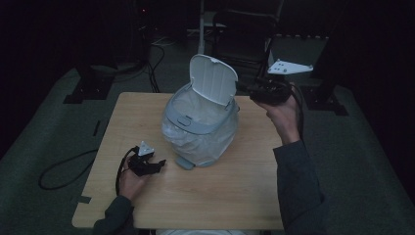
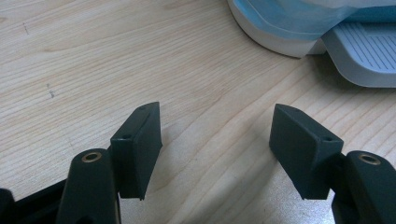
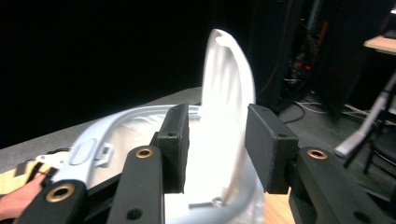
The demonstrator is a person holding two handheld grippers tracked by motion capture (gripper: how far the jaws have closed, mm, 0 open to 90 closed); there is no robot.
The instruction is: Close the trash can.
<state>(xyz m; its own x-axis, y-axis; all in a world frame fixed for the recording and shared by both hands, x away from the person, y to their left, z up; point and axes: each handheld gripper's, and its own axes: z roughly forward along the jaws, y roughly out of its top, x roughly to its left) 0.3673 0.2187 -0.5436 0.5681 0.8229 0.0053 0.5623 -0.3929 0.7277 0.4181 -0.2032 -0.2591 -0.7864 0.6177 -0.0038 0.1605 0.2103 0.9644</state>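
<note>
1. Risk: the lid (image 1: 214, 78) of the bin (image 1: 200, 128) stands raised and reads blurred in the right gripper view; if my right gripper (image 3: 215, 144) closes off-centre or pushes sideways, I judge the lid could slip out or snap down.
2. Risk: the bin looks light, with a thin liner bag (image 1: 205, 139) draped over its walls. A hard pull at the lid could tip or slide it on the table (image 1: 147, 112), since nothing braces it.
3. Right jaws: spread, one on each side of the lid's edge. Contact cannot be told.
4. Left gripper (image 2: 215, 149): jaws spread wide, empty, low over bare wood just beside the bin's foot pedal (image 2: 364, 53), not touching it.
5. Bin sits mid-table; right gripper held at its far right, up by the lid; left gripper near its front left.
</note>
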